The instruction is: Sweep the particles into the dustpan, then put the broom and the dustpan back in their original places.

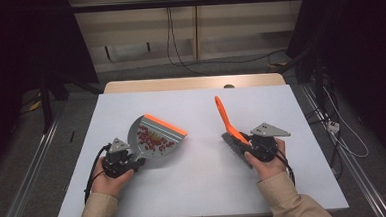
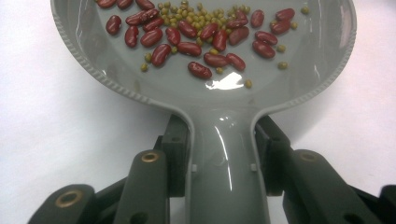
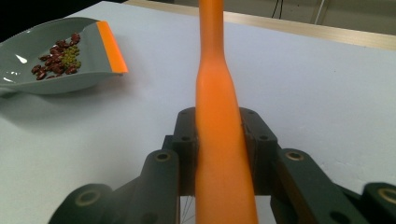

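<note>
On the left of the white tabletop (image 1: 205,188), the left hand-held gripper (image 1: 134,163) is clamped on the neck of the grey dustpan (image 1: 155,138); its gripper view has the pads pressing the handle from both sides just below where the pan widens. The pan is held with its orange lip (image 1: 165,125) pointing away toward the table's middle and raised above the surface, judging by the shadow under it in the right gripper view. That tilt most likely serves to keep the load pooled in the bowl rather than sliding back out over the lip. The load is a heap of dark red kidney beans (image 2: 189,35) mixed with small green mung beans (image 2: 187,16), lying loose on the glossy grey floor of the pan.

To the right, well apart from the pan, the right hand-held gripper (image 1: 246,144) is closed on the orange handle of the brush (image 1: 229,124). The handle stands up and leans away, bristles down near the tabletop, as if parked out of the way with the sweeping apparently done.
</note>
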Action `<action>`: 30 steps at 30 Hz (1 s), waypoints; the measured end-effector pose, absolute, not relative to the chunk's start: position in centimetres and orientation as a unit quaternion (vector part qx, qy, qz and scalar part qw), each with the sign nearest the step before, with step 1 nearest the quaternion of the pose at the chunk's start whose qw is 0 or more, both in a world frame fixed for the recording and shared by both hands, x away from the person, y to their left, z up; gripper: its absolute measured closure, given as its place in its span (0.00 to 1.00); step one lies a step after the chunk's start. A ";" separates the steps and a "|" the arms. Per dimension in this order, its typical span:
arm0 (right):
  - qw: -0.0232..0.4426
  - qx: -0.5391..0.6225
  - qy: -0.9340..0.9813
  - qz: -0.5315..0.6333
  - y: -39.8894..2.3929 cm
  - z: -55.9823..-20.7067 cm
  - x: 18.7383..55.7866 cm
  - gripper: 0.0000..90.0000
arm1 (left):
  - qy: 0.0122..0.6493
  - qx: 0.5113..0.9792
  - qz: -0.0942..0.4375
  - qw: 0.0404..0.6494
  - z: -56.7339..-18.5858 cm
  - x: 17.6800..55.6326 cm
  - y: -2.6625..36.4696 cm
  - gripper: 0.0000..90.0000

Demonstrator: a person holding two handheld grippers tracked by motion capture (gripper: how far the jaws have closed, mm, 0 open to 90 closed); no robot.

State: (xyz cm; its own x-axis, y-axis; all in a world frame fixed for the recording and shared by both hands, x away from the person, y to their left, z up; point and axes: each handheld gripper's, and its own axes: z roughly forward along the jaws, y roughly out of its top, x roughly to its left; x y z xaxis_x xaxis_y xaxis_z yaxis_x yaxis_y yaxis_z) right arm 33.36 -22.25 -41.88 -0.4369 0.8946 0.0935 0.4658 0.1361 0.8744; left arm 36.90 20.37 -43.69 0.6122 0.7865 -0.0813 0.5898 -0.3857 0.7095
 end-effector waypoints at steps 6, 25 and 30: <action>0.236 0.477 0.714 0.454 -22.4 -42.0 33.3 0.79 | 0.437 0.814 0.153 0.351 -43.8 37.2 20.8 0.71; 0.239 0.473 0.713 0.459 -22.3 -41.9 33.2 0.79 | 0.508 0.773 0.184 0.332 -44.2 38.0 22.8 0.70; 0.233 0.477 0.707 0.467 -21.8 -42.1 33.6 0.79 | 0.529 0.759 0.191 0.328 -44.3 38.0 23.0 0.70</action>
